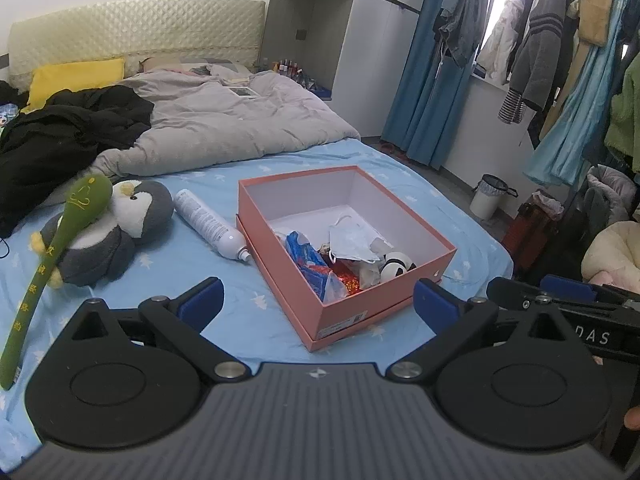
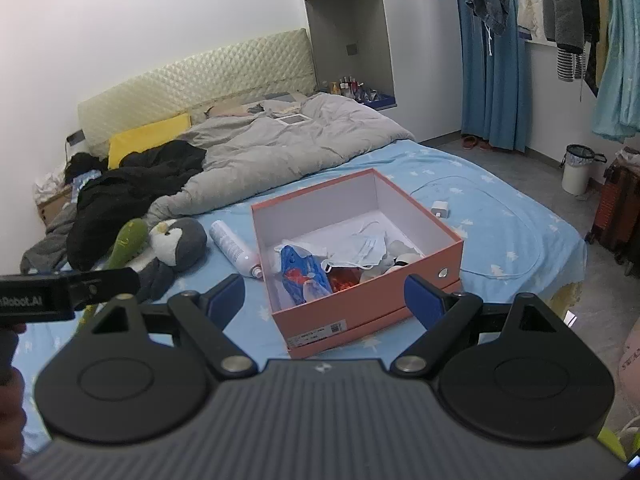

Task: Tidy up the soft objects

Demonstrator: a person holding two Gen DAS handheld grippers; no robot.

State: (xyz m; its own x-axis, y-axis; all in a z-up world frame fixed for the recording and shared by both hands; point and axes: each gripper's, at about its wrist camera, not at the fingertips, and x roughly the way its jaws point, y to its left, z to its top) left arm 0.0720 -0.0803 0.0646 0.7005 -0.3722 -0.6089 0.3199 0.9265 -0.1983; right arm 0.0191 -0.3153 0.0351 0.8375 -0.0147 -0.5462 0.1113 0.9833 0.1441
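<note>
A grey and white penguin plush (image 1: 120, 228) lies on the blue bed sheet (image 1: 240, 332), left of an open pink box (image 1: 360, 312). A long green plush stick (image 1: 52, 264) lies across the penguin. A white spray bottle (image 1: 210, 224) lies between the penguin and the box. The box holds a face mask (image 1: 352, 240), a blue bag (image 1: 310, 264) and small items. My left gripper (image 1: 316, 300) is open and empty above the sheet in front of the box. My right gripper (image 2: 324, 298) is open and empty over the box's (image 2: 372, 312) near wall. The penguin (image 2: 176, 244) also shows in the right wrist view.
A grey duvet (image 1: 224, 124), black clothes (image 1: 64, 132) and a yellow pillow (image 1: 76, 76) cover the far half of the bed. A white charger (image 2: 440, 209) lies right of the box. Hanging clothes (image 1: 560, 40), a bin (image 1: 490, 196) and a suitcase (image 2: 620, 208) stand right of the bed.
</note>
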